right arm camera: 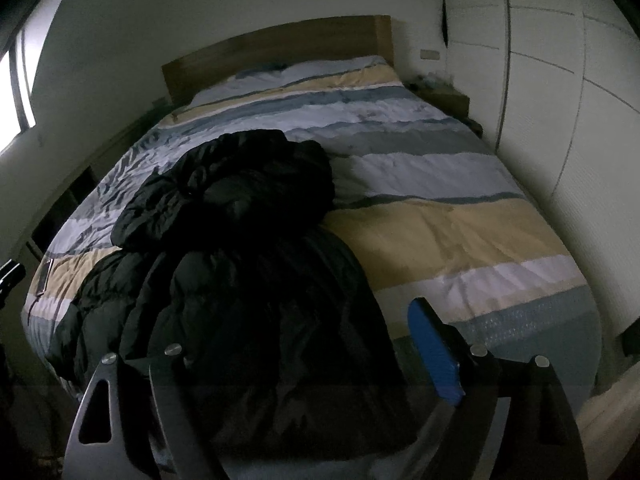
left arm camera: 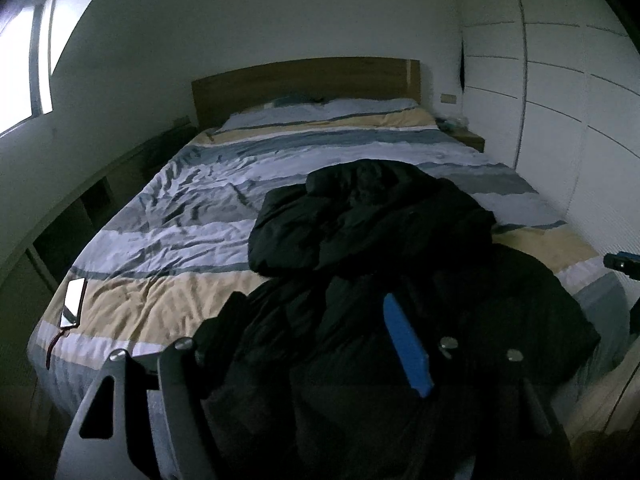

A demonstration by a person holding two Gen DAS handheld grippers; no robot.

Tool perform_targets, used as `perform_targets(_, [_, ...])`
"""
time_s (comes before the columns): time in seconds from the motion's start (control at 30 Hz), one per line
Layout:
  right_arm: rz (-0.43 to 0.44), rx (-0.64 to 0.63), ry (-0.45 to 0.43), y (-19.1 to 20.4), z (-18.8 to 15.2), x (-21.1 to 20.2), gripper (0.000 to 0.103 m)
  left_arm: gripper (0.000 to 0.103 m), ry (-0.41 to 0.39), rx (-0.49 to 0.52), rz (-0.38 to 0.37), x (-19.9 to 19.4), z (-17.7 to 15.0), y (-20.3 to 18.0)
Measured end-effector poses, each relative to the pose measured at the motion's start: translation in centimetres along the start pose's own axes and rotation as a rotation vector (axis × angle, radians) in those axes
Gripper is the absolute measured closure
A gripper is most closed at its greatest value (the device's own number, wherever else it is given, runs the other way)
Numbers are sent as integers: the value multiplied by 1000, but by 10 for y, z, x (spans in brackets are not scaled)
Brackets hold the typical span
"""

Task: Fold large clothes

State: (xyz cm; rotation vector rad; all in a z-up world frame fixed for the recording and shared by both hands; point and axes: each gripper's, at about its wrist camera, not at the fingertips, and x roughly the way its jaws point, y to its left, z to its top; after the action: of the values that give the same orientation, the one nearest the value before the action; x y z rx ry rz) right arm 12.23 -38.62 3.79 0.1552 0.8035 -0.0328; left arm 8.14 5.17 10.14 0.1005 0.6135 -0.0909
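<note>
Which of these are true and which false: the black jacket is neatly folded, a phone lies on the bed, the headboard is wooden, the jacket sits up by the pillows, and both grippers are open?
1. The black jacket is neatly folded. False: it lies in a crumpled heap.
2. A phone lies on the striped duvet. True: near the duvet's left edge, clear of the jacket.
3. The headboard is wooden. True.
4. The jacket sits up by the pillows. False: it lies at the foot end of the bed, nearest the grippers.
5. Both the left gripper and the right gripper are open. True: the jaws stand apart and nothing is pinched.
</note>
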Motion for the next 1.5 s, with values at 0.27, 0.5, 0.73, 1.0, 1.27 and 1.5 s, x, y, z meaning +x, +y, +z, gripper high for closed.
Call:
perform_targets(0.27, [-26,59,33,-23,-19,8,10,33,32,-50,26,4,-18,26])
perform_targets(0.5, [-45,108,59,-43,-30,16,6,30,85,-158,32,19,-41,70])
perform_targets(0.73, [-59,157,78,-65,-40,26,3,28,151,-314,56,39,-72,141])
perform_targets(1.0, [-62,182,131,-76,-50,50,2,28,219,-470,-77,74,-104,193])
perform_targets(1.27, [-53,188,199,-77,-62,78,1,28,310,-554,-236,126,-138,199])
perform_targets(1.5, [6,209,248,-81,-69,98,1,28,371,-587,-371,145,-159,185])
